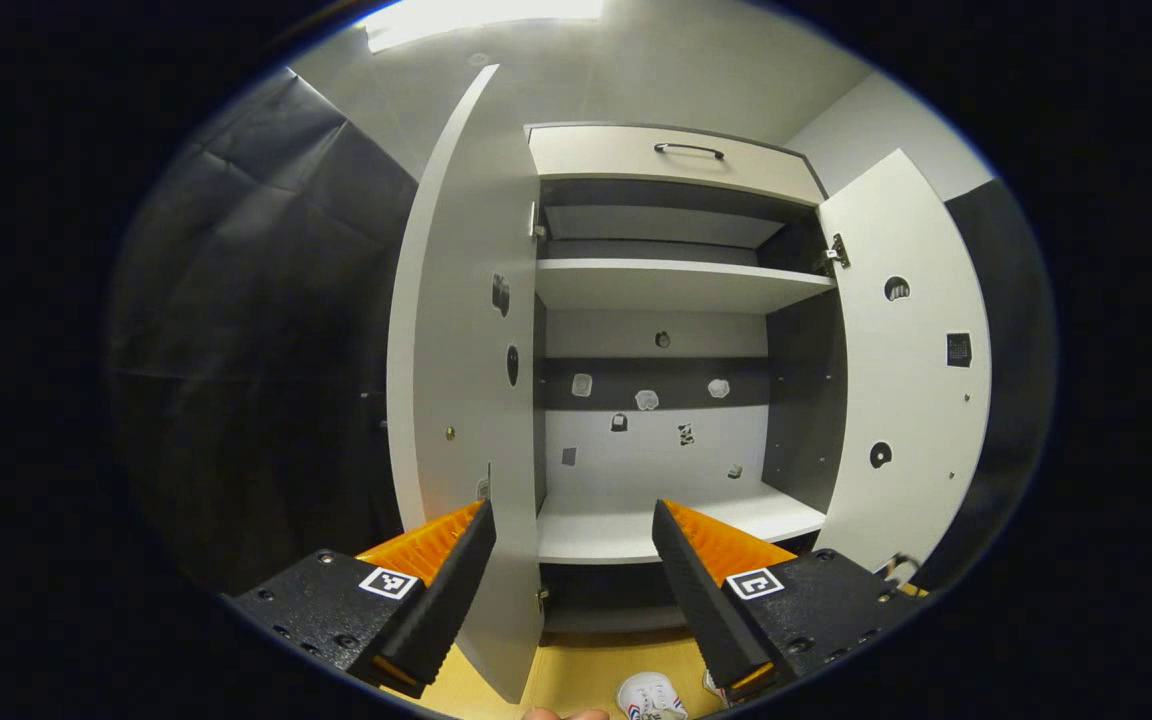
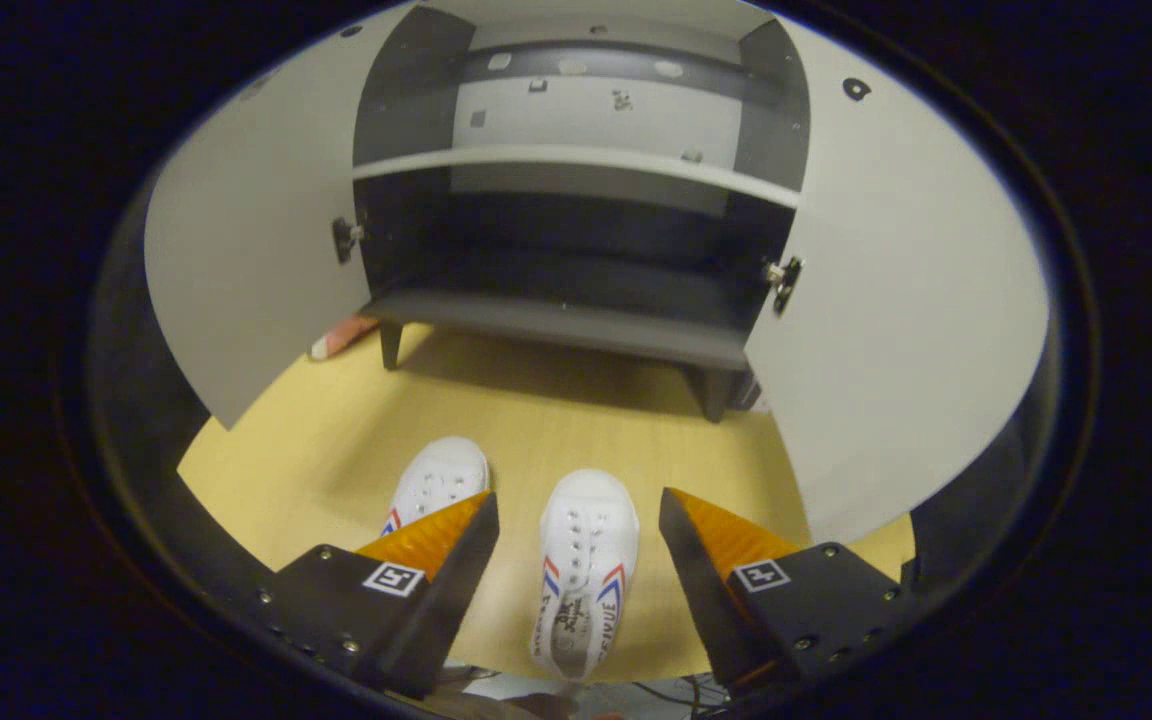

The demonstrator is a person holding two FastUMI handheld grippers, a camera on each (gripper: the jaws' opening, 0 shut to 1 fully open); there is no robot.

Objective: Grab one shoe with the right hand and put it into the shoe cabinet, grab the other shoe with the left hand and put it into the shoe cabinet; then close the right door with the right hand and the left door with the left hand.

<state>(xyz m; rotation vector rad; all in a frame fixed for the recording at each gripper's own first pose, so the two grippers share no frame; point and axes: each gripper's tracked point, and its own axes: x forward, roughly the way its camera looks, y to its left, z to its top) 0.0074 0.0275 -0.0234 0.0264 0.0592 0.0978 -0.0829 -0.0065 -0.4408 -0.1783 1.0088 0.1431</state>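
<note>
While its fingers stand wide apart with nothing between the pads, the right gripper (image 2: 576,535) hangs over the wooden floor (image 2: 496,400), pointing down and toward the shoe cabinet (image 2: 576,160). Directly between and just ahead of its fingers lies the near shoe (image 2: 586,560), a white lace-up with red and blue stripes on the side, toe pointing toward the cabinet. The second shoe (image 2: 436,480) sits just beside it, partly hidden behind this gripper's left finger. Farther ahead, beyond a stretch of bare floor, the cabinet stands on short legs with both doors swung out: the left door (image 2: 256,260) flanks one side of the approach, the right door (image 2: 896,300) the other, and the dark bottom shelf (image 2: 576,325) lies open between them.

The left gripper (image 1: 576,545) is likewise spread wide and holds nothing. It is raised level with the cabinet's middle, its left finger overlapping the left door's edge. Ahead is a pale shelf (image 1: 636,530), with another shelf and a drawer with a dark handle (image 1: 688,150) above. Below its fingers, a shoe toe shows on the floor.
</note>
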